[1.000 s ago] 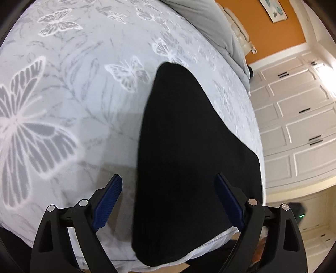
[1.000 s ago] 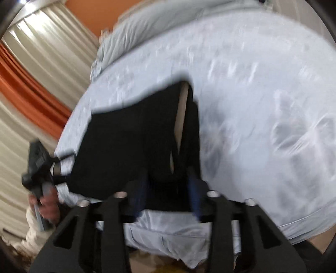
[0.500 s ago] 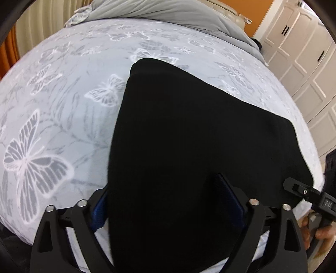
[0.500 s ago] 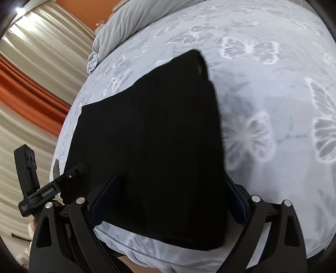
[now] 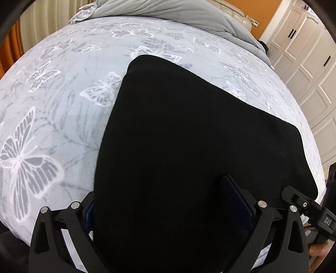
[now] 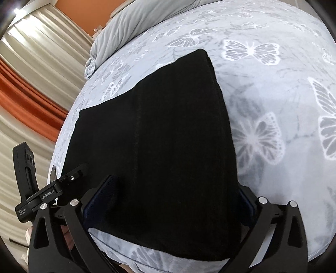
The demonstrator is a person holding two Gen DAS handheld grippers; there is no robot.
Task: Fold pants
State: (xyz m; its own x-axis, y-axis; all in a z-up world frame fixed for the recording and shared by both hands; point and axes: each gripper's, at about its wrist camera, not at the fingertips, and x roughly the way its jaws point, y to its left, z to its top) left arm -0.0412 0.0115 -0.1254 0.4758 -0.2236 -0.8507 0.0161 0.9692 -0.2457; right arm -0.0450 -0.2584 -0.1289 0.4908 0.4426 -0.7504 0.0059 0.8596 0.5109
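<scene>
Both jaws spread wide and opening further. My left gripper has the black pants between its fingers but not pinched: left pad is at the cloth's left edge, right pad lies over the cloth. Same w/ my right gripper, pads either side of the near right corner, nothing gripped. Count: 1 pair of pants, folded into 1 flat black slab; 2 grippers; 1 grey pillow at the far end. Pants lie on the butterfly bedspread, near edge of the slab close to the bed's front edge. Plenty of bare spread left, right and beyond the slab. Cupboards past the bed's right side, curtains past the left.
</scene>
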